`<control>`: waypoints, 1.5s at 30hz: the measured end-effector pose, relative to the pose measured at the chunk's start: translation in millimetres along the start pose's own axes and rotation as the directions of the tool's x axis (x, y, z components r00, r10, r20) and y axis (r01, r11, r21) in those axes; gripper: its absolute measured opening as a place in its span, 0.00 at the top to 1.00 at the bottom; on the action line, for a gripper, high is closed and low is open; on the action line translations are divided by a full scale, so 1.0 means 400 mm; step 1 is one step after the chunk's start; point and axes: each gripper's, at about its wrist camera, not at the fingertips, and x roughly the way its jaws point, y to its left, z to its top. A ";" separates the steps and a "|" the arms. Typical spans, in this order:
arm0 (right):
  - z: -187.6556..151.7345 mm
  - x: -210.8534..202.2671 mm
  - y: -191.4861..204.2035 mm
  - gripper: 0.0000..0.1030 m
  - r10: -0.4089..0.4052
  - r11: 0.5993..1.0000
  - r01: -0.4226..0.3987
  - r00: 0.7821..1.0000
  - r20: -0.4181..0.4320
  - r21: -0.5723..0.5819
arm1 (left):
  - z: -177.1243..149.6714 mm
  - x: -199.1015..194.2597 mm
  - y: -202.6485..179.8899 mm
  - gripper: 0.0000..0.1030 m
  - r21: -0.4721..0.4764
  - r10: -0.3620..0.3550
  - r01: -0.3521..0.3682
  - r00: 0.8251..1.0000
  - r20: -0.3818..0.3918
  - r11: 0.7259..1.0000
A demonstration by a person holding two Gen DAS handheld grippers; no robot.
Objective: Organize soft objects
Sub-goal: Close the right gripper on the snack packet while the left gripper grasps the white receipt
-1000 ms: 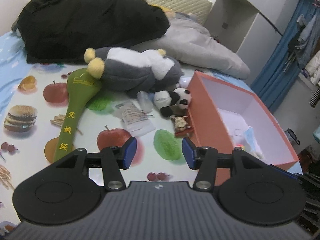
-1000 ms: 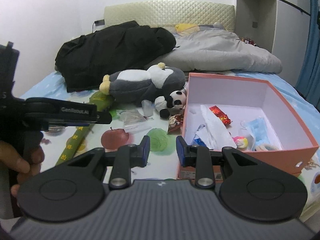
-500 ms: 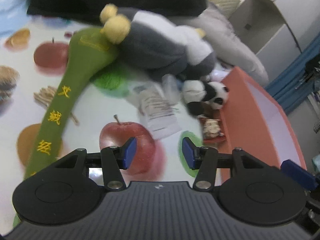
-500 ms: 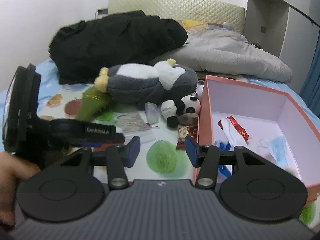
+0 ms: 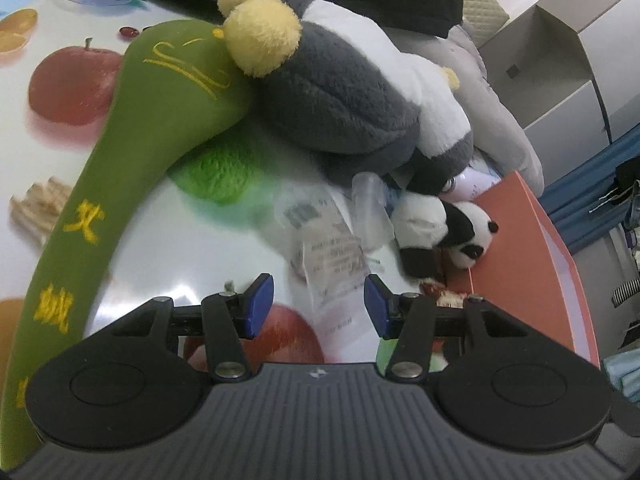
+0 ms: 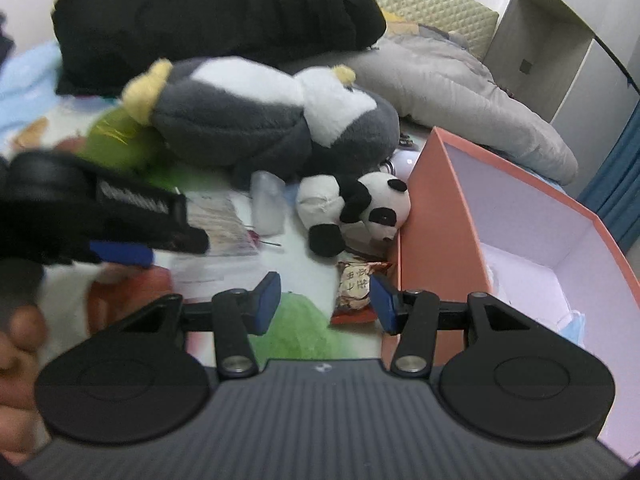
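**Soft Objects Beside the Box**

One grey-and-white penguin plush (image 5: 344, 92) with yellow feet lay behind the pink box (image 6: 436, 216). One small panda plush (image 6: 356, 208) touched the box wall. Left tool (image 5: 319, 306) and right tool (image 6: 324, 302) stood open, empty.

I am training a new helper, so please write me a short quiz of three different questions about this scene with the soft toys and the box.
1. True or false: the small panda toy lies inside the orange box.
2. Which thing rests partly on the head of the green plush stick?
A. the grey and white plush
B. the snack packet
C. the black coat
3. Fill in: both the left claw and the right claw are ____ and hold nothing.

Key
1. False; it lies on the fruit-print sheet, against the box's outer wall.
2. A
3. open
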 end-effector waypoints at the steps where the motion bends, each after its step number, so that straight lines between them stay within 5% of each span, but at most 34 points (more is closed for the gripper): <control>1: 0.002 0.016 0.003 0.50 -0.019 1.000 0.019 1.000 -0.009 -0.013 | 0.007 0.006 0.001 0.45 -0.007 -0.002 0.002 1.000 0.000 1.000; 14: 0.002 0.140 0.041 0.55 -0.114 0.984 0.099 0.989 -0.095 -0.148 | 0.061 0.065 -0.018 0.48 -0.018 0.017 -0.017 1.000 0.010 1.000; 18: 0.006 0.156 0.044 0.57 -0.133 0.981 0.117 0.986 -0.102 -0.152 | 0.065 0.081 -0.036 0.66 0.042 0.051 -0.051 0.999 -0.005 0.998; 21: 0.015 0.166 0.040 0.71 -0.170 0.978 0.155 0.980 -0.106 -0.138 | 0.070 0.084 -0.026 0.74 0.027 0.043 -0.043 0.999 -0.017 0.999; 25: 0.024 0.160 0.035 0.86 -0.162 0.983 0.151 0.982 -0.101 -0.105 | 0.072 0.070 -0.020 0.80 0.021 0.035 -0.035 0.999 -0.030 0.999; 33: 0.031 0.119 0.037 0.96 -0.101 0.993 0.094 0.990 -0.100 -0.070 | 0.051 -0.011 -0.002 0.84 0.033 0.055 -0.054 0.998 -0.032 0.998; 41: 0.005 0.031 0.059 0.96 -0.040 0.998 0.038 0.998 -0.047 -0.044 | 0.003 -0.096 0.020 0.85 0.067 0.078 -0.077 0.997 -0.009 0.995; 45: -0.006 0.020 0.054 0.95 -0.090 0.996 0.090 0.996 -0.006 -0.020 | -0.028 -0.122 0.028 0.85 0.055 0.074 -0.074 0.997 0.005 0.996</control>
